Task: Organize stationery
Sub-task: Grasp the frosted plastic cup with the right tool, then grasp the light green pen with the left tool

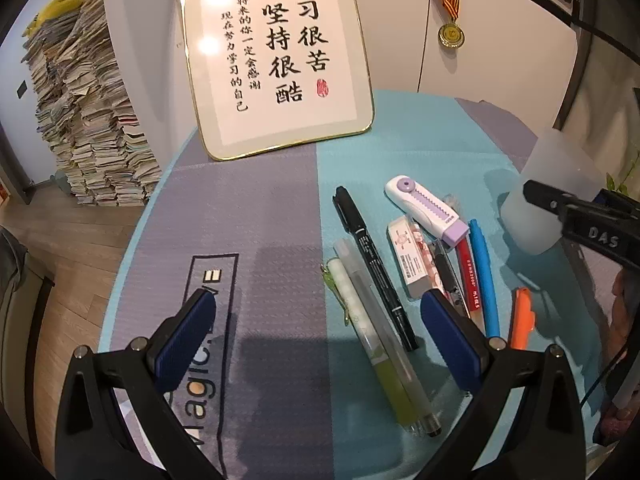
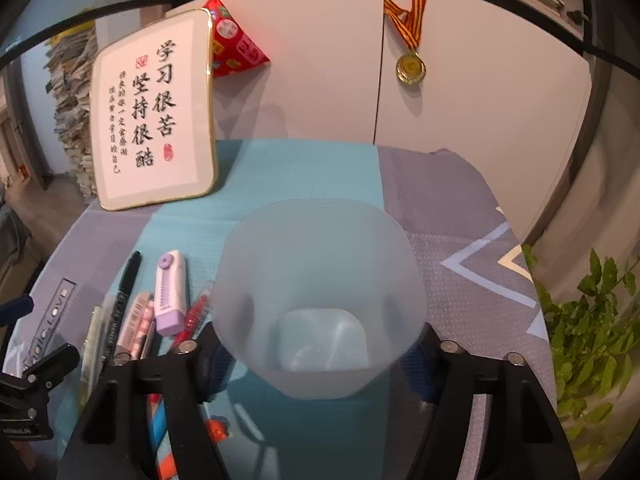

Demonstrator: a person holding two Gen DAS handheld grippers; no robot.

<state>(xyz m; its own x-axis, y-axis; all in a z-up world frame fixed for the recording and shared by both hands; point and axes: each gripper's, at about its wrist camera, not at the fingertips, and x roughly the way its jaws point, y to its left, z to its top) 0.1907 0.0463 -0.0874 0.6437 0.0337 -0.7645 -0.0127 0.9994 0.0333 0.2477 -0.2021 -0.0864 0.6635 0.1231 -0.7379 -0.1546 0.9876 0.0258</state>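
Right tongs (image 2: 320, 354): clamped on the frosted translucent plastic cup (image 2: 318, 296), one blue pad pressing each side of its lower wall. Cup upright, mouth facing the camera, nothing inside it. In the left wrist view the same cup (image 1: 548, 196) stands at the right edge of the surface, the right tongs' black finger against it.

Left tongs (image 1: 320, 340): apart, blue pads wide, nothing between them but the mat. They hover above the teal and grey-purple mat (image 1: 280, 220) that covers the surface; whether the right-hand pad touches the pens under it, cannot tell.

Stationery lies loose on the teal strip, left of the cup:
- green-barrelled pen (image 1: 376, 344) and clear pen (image 1: 394, 360), side by side, touching
- black marker pen (image 1: 372, 260), just right of them
- white eraser in a printed sleeve (image 1: 410, 260)
- white and lilac utility cutter (image 1: 428, 210), its end over the red pen (image 1: 470, 276)
- blue pen (image 1: 486, 280), beside the red one
- orange pen (image 1: 522, 318), nearest the cup, apart from the rest

Behind: gold-rimmed white calligraphy plaque (image 1: 280, 56), tilted back against the white cabinet (image 1: 500, 40). Gold medal on a striped ribbon (image 1: 451, 34) hangs on the cabinet.
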